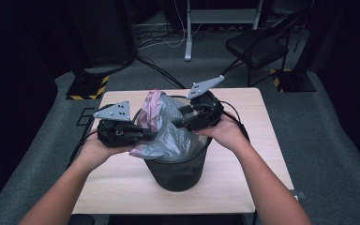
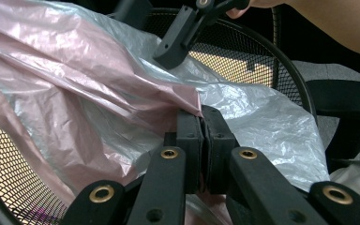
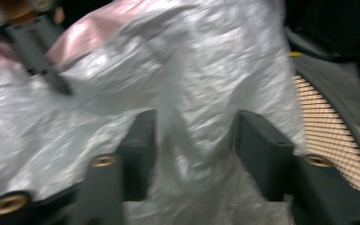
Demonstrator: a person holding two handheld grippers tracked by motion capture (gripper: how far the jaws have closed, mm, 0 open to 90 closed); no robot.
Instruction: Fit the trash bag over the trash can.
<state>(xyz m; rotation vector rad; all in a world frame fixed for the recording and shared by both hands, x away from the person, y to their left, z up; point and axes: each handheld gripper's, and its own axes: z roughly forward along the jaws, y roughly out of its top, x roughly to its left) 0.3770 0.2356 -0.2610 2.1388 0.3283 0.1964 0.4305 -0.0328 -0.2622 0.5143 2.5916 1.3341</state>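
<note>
1. A black mesh wastebasket [image 1: 180, 171] stands on the near middle of the wooden counter [image 1: 243, 178].
2. A translucent grey-pink plastic bag [image 1: 166, 126] sits bunched in the basket's mouth, rising above the rim.
3. The left gripper [image 2: 200, 136] has its jaws clenched on a fold of the bag at the basket's left.
4. The right gripper [image 3: 194, 140] has its jaws parted, with bag film between them but not pinched.

Left gripper [image 1: 143, 135]: black body, grey three-cornered plate on top pierced with small dark holes; black cable trailing. Jaws matt black, flat bars with brass-coloured rivets (seen in the left gripper view). Right gripper [image 1: 180, 123]: same black build, grey plate, black cable looping behind. Forearms bare, no sleeves
</note>
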